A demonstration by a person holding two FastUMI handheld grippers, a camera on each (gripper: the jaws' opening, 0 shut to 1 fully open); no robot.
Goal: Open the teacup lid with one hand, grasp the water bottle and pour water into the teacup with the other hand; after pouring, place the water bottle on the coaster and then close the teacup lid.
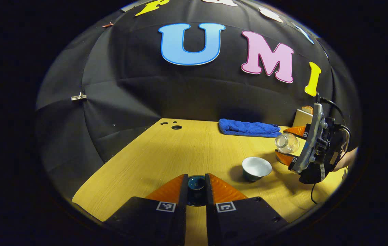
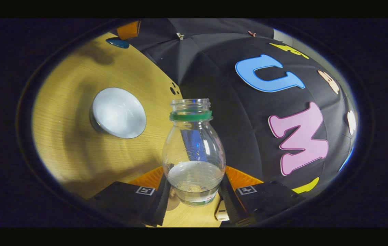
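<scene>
Teacup lid: gripped between the fingers of my left gripper (image 1: 196, 186), a dark blue-green lid (image 1: 196, 183) held low over the near edge of the wooden table (image 1: 180, 150); the jaws stand narrow, both pressing its sides.

Teacup: uncovered, I see the teacup (image 1: 256, 168) standing on the table to the right of my left gripper, its pale inside facing up. In the right gripper view the same teacup (image 2: 119, 112) sits left of the bottle, well apart from it.

Water bottle: clamped in my right gripper (image 2: 194, 188), the clear water bottle (image 2: 194, 153) has no cap, a green ring under its neck, and water pooled in the part nearest the fingers. Both fingers press on its lower body. From the left gripper view I see the bottle (image 1: 287, 142) tipped on its side above the table, just right of and beyond the teacup, its mouth toward the cup; whether water is leaving it I cannot tell.

Right gripper from afar: in the left gripper view my right gripper (image 1: 291, 145) hangs at the far right, cables trailing from its body.

Blue cloth: a folded blue towel (image 1: 248, 128) lies at the far edge of the table against the booth wall.

Coaster: I cannot make it out with certainty.
</scene>
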